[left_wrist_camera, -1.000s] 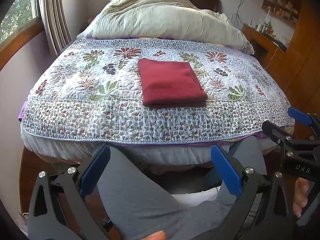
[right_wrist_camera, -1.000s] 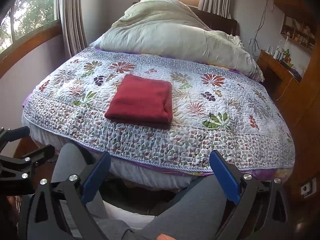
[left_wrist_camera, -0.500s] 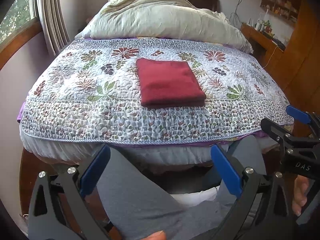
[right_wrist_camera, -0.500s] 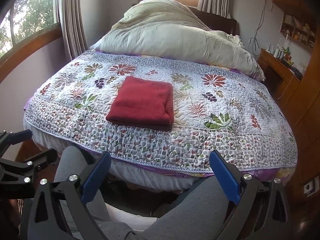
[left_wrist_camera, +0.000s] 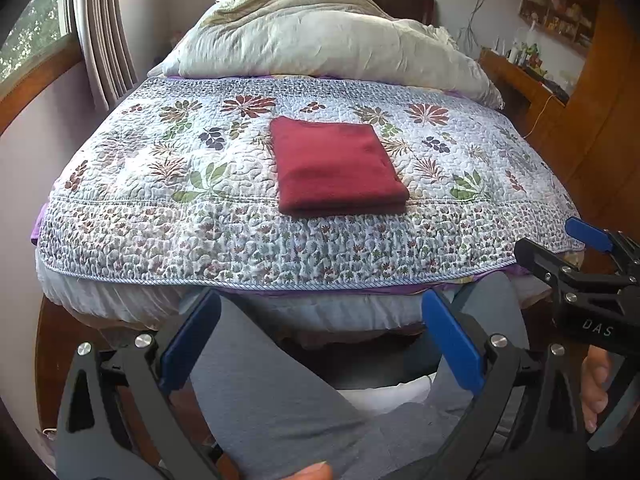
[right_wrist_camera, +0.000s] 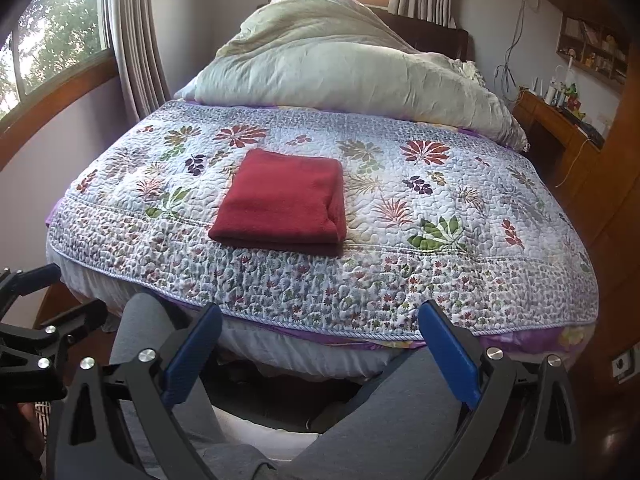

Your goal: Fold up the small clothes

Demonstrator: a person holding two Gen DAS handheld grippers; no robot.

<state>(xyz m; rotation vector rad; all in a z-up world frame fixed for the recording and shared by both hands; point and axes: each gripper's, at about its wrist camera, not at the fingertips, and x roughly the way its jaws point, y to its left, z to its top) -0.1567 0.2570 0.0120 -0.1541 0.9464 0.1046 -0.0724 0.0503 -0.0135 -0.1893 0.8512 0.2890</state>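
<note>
I see the red cloth (left_wrist_camera: pixel 334 168) lying folded into a neat rectangle on the quilt (left_wrist_camera: pixel 160 184), its thick folded edge turned toward me. It sits flat, nothing touching it. In the right wrist view the red cloth (right_wrist_camera: pixel 282 204) lies on the quilt (right_wrist_camera: pixel 460 184) left of the middle, its near edge close to the stitched line where the large-leaf pattern gives way to the small-flower border.

Beyond the red cloth, at the head of the bed, a pale crumpled duvet (left_wrist_camera: pixel 320 36) is heaped across the full width, overlapping the far edge of the quilt. To the left of the red cloth, past the edge of the bed, a curtain (right_wrist_camera: pixel 132 40) hangs beside a wood-framed window (right_wrist_camera: pixel 48 40). To the right of it, well apart, a wooden desk (right_wrist_camera: pixel 560 120) carries small items I cannot identify.

Nearer to me than the red cloth, below the quilt's hem, I note the person's grey-clad legs (left_wrist_camera: pixel 272 392).

The left hand-held gripper (left_wrist_camera: pixel 320 344) hangs low in front of the bed, well apart from the red cloth, its blue-padded fingers (left_wrist_camera: pixel 448 344) spread wide and holding nothing. The right hand-held gripper (right_wrist_camera: pixel 320 350) is likewise released, blue pads (right_wrist_camera: pixel 192 352) wide apart, empty, and short of the quilt. In the left wrist view the right hand-held gripper (left_wrist_camera: pixel 588 248) shows at the right edge, with fingers of the person's hand (left_wrist_camera: pixel 596 392) beneath it.
</note>
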